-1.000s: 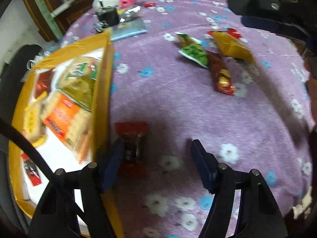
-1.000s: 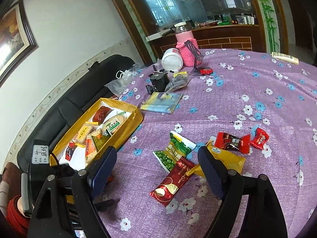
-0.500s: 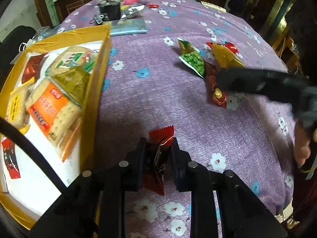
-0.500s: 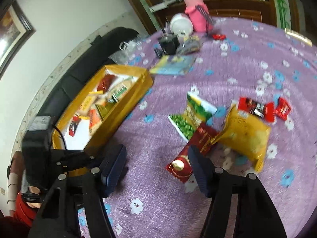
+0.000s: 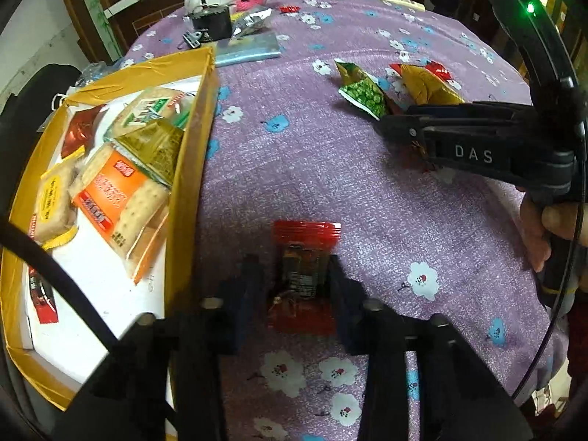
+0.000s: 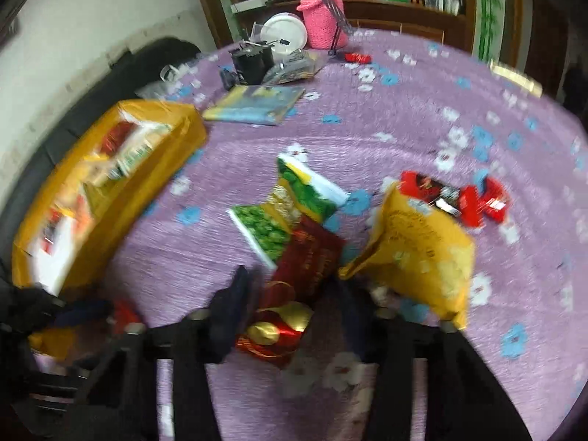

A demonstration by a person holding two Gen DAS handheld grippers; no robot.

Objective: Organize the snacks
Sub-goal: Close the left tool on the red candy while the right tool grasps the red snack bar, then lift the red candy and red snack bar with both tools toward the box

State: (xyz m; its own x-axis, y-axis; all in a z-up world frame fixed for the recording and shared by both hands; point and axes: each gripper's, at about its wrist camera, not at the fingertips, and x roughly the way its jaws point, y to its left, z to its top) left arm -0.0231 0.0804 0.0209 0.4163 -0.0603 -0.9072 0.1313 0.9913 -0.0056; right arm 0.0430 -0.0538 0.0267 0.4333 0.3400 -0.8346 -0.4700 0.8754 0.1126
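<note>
My left gripper [image 5: 299, 286] is shut on a small red candy wrapper [image 5: 305, 235], just right of the yellow box [image 5: 187, 147] that holds several biscuit packs. My right gripper [image 6: 294, 294] points down over the dark red packet [image 6: 308, 257]. Its jaws are closing, with the packet between the fingers [image 6: 235, 301] and no firm squeeze visible in the blur. Beside that packet lie a green pea packet [image 6: 272, 220] and a yellow packet [image 6: 419, 246]; red candies [image 6: 477, 202] lie behind. The left wrist view shows the right gripper [image 5: 459, 139] from the side, hiding the dark red packet.
At the table's far side stand a pink knit-covered jar [image 6: 323, 18], a white lid [image 6: 283, 33], a black cup [image 6: 253, 62] and a blue booklet [image 6: 253, 104]. A lone red candy [image 6: 356, 58] lies there too. A person's hand [image 5: 544, 228] holds the right gripper. A black sofa backs the box.
My left gripper's jaws closed on the red candy wrapper. My right gripper came down and forward over the dark red packet, and its jaws narrowed around it.
</note>
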